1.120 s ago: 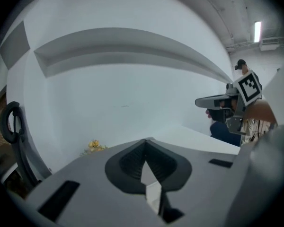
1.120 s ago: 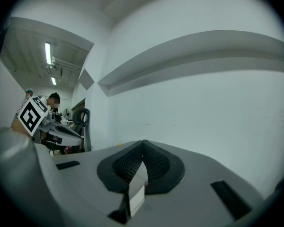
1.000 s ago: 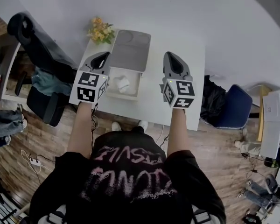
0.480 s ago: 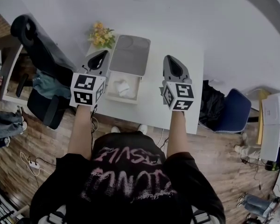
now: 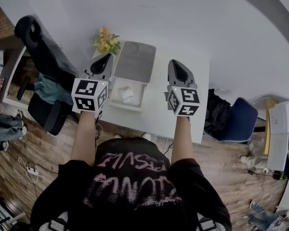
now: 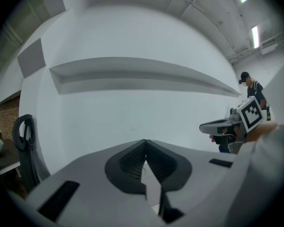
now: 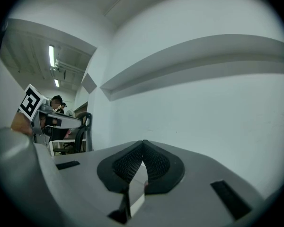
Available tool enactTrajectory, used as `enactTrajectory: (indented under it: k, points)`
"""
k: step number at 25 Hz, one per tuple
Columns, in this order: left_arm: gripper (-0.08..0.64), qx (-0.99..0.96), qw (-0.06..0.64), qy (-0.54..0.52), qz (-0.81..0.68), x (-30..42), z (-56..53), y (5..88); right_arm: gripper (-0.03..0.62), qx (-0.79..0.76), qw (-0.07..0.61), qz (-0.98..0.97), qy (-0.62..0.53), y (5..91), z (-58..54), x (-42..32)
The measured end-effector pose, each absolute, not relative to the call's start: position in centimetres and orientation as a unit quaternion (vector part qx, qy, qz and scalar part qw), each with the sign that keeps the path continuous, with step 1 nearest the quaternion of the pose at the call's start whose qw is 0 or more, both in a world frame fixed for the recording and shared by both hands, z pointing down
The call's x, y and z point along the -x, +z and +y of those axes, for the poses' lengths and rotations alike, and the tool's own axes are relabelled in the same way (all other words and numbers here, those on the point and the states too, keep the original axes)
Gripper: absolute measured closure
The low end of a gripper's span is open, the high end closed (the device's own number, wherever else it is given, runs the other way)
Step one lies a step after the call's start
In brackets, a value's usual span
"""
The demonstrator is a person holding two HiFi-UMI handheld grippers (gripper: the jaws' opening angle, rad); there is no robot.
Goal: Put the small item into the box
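Observation:
On the white table [image 5: 159, 105] stands an open white box [image 5: 116, 101], its grey lid [image 5: 135, 61] lying flat behind it. Inside the box lies a small white crumpled item [image 5: 127, 95]. My left gripper [image 5: 107, 57] hovers to the left of the box, shut and holding nothing. To the right of the box is my right gripper [image 5: 175, 62], also shut and holding nothing. Both gripper views face the bare white wall: the left gripper [image 6: 144, 143] and right gripper [image 7: 142, 143] each have their pads touching at the tip. Neither gripper view shows the box.
A bunch of yellow flowers [image 5: 106, 40] stands at the table's far left corner. A black office chair [image 5: 38, 47] is left of the table. On the right are a black bag [image 5: 216, 109] and a blue chair [image 5: 241, 119]. Wooden floor lies below.
Both grippers stay shut and level beside the box. The whole scene has slid slightly down and left in the head view; nothing was gripped or released.

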State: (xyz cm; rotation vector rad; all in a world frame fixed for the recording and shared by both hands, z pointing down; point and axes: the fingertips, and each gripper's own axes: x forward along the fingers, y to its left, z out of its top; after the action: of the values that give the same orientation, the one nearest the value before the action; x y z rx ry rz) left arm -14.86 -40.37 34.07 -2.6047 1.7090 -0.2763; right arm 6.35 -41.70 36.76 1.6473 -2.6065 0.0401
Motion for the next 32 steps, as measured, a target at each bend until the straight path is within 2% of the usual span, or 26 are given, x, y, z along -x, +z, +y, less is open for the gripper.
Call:
enactTrajectory:
  k: [32]
  points:
    - [0.558,0.830,0.009,-0.075,0.553,15.04,-40.87,33.40,0.584,-0.523,0.018,-0.852,0.015,35.85,-42.69,-6.31]
